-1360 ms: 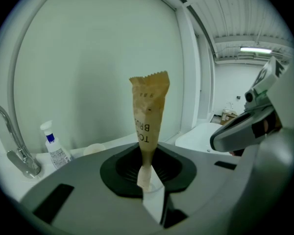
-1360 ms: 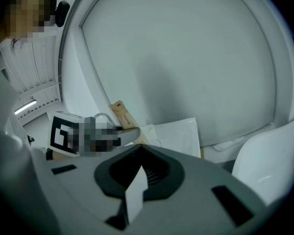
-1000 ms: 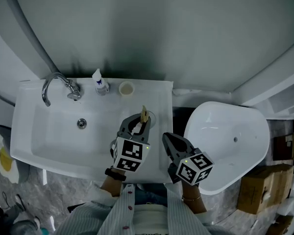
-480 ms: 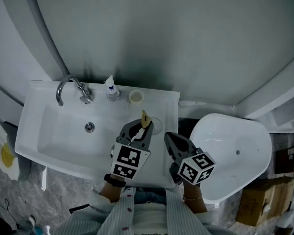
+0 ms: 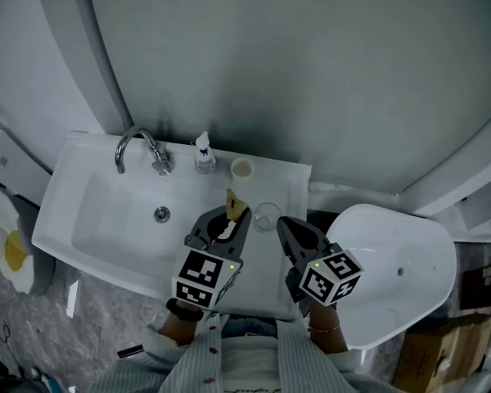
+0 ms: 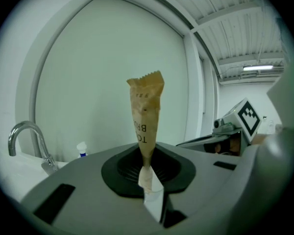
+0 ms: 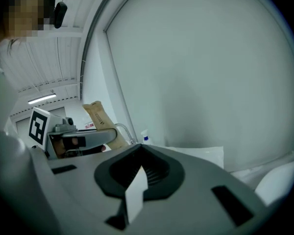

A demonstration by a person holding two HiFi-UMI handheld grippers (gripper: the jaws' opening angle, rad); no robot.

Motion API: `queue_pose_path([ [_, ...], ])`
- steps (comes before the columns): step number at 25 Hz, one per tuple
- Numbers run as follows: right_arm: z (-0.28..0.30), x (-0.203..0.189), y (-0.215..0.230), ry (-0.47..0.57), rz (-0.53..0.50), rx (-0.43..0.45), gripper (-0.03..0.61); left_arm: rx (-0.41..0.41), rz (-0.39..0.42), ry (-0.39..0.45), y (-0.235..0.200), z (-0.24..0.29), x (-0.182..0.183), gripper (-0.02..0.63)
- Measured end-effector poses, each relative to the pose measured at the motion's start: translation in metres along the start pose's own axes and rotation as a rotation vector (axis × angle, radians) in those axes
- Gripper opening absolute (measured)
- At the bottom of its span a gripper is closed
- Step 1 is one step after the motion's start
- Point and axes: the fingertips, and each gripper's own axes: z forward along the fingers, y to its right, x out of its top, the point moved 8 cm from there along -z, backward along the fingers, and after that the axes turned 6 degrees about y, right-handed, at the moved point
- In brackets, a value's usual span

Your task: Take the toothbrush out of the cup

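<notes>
My left gripper (image 5: 227,222) is shut on a toothbrush in a tan paper wrapper (image 5: 234,204), held upright above the sink counter. In the left gripper view the wrapped toothbrush (image 6: 146,124) stands up from between the pads of this gripper (image 6: 148,169). The clear glass cup (image 5: 267,216) stands on the counter just right of the brush, and the brush is outside it. My right gripper (image 5: 290,231) hovers beside the cup, shut with nothing in it. The right gripper view shows its jaws (image 7: 138,173) together and the wrapped toothbrush (image 7: 102,124) off to the left.
The white sink (image 5: 82,219) has a chrome faucet (image 5: 139,147) at the back, a small white bottle with a blue collar (image 5: 203,154) and a small cream cup (image 5: 241,169) beside it. A white toilet bowl (image 5: 393,268) lies to the right. A curved grey wall rises behind.
Both grippers have risen. The left one has carried the wrapped toothbrush up and left, off the clear cup's rim. The head view has shifted, so the sink sits further right.
</notes>
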Motion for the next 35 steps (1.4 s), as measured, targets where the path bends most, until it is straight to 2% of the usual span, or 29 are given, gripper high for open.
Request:
queue_pose_path([
  [6, 0.009, 0.010, -0.016, 0.012, -0.043, 0.039, 0.011, 0.000, -0.016, 0.031, -0.008, -0.025, 0.010, 0.043],
  [13, 0.010, 0.013, -0.026, 0.010, -0.070, 0.059, 0.011, -0.041, -0.042, 0.044, -0.008, -0.047, 0.010, 0.043],
  [19, 0.006, 0.018, -0.026, 0.010, -0.083, 0.062, 0.011, -0.061, -0.024, 0.046, -0.007, -0.053, 0.012, 0.041],
  [29, -0.001, 0.022, -0.019, 0.006, -0.100, 0.072, 0.011, -0.175, -0.045, 0.045, 0.004, -0.039, 0.014, 0.041],
  [35, -0.004, 0.023, -0.012, 0.007, -0.095, 0.071, 0.011, -0.223, -0.005, 0.025, 0.008, -0.034, 0.014, 0.042],
])
